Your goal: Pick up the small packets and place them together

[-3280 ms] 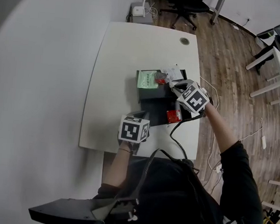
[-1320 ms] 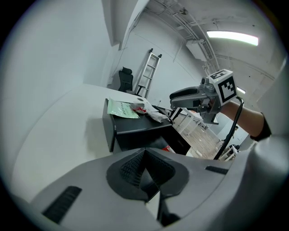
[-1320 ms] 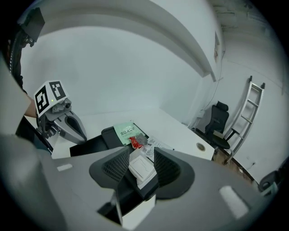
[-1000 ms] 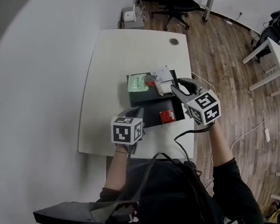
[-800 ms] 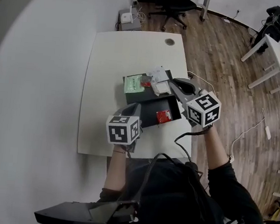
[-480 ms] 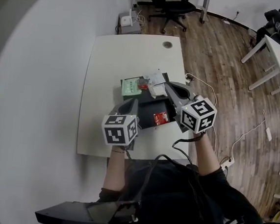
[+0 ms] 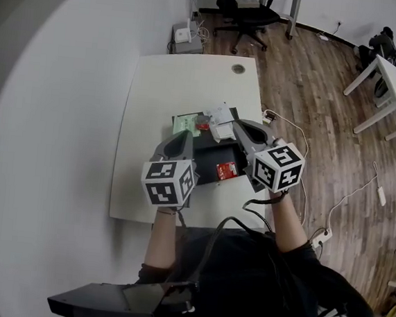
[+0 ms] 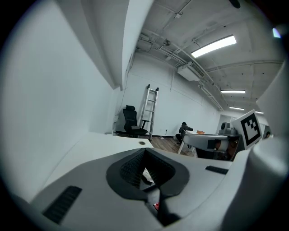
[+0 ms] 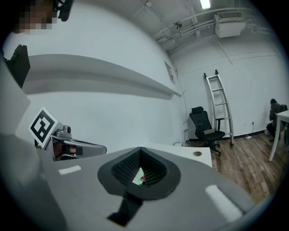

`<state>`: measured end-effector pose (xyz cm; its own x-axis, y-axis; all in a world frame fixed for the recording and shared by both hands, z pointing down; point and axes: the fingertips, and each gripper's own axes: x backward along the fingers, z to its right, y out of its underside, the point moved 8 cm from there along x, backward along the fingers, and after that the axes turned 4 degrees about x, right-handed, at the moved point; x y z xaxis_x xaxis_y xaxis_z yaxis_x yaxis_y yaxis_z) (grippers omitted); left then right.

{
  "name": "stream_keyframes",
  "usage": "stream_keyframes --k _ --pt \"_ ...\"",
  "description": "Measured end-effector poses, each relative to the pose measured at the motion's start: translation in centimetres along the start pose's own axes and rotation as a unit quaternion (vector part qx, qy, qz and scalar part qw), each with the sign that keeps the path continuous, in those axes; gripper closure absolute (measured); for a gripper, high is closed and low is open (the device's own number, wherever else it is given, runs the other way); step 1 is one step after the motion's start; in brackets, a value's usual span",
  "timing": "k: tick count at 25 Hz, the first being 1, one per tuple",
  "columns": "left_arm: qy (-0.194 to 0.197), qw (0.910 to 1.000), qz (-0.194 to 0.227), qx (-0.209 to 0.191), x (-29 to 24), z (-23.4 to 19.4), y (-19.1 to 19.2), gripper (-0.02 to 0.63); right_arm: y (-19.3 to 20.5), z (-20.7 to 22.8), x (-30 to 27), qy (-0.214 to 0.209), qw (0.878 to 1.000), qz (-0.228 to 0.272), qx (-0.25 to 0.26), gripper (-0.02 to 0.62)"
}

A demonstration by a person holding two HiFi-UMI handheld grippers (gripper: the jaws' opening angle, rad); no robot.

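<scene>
A black tray (image 7: 209,154) lies mid-table. On its far end sit a green packet (image 7: 186,124), a small red packet (image 7: 202,125) and white packets (image 7: 222,120). Another red packet (image 7: 225,169) lies apart at the tray's near right. My left gripper (image 7: 184,136) is raised over the tray's left edge, jaws shut with nothing in them. My right gripper (image 7: 240,126) hangs above the tray's right side, near the white packets, also shut and empty. Through the closed jaws, the right gripper view shows a sliver of the green packet (image 9: 137,176) and the left gripper view a bit of the red packet (image 8: 156,206).
The white table (image 7: 154,108) has a cable hole (image 7: 238,69) at its far end. A cable (image 7: 271,117) hangs off the right edge. An office chair (image 7: 247,13) stands beyond the table and a small white table (image 7: 389,89) to the right, on wood floor.
The right gripper's jaws have closed on nothing. Both grippers have drawn up and closer together over the tray. The packets lie where they were.
</scene>
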<state>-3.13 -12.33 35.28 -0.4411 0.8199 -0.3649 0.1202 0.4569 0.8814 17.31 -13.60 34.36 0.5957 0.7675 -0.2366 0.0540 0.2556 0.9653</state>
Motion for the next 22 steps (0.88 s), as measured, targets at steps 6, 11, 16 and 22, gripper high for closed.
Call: stream_keyframes --k 6,11,16,22 --pt "0.003 0.9999 0.011 -0.005 -0.05 0.76 -0.26 0.607 -0.22 0.36 0.4 0.002 1.0 0.001 0.013 0.595" --pt "-0.001 0.9999 0.005 -0.01 -0.26 1.1 -0.32 0.607 -0.16 0.58 0.32 -0.002 1.0 -0.008 0.023 0.595" --pt "-0.006 0.9999 0.002 -0.01 -0.22 1.04 -0.22 0.607 -0.21 0.53 0.2 -0.008 1.0 -0.006 0.023 0.595" --pt "-0.011 0.9999 -0.003 -0.011 -0.6 0.98 0.02 0.607 0.09 0.8 -0.01 -0.012 1.0 -0.008 0.023 0.595"
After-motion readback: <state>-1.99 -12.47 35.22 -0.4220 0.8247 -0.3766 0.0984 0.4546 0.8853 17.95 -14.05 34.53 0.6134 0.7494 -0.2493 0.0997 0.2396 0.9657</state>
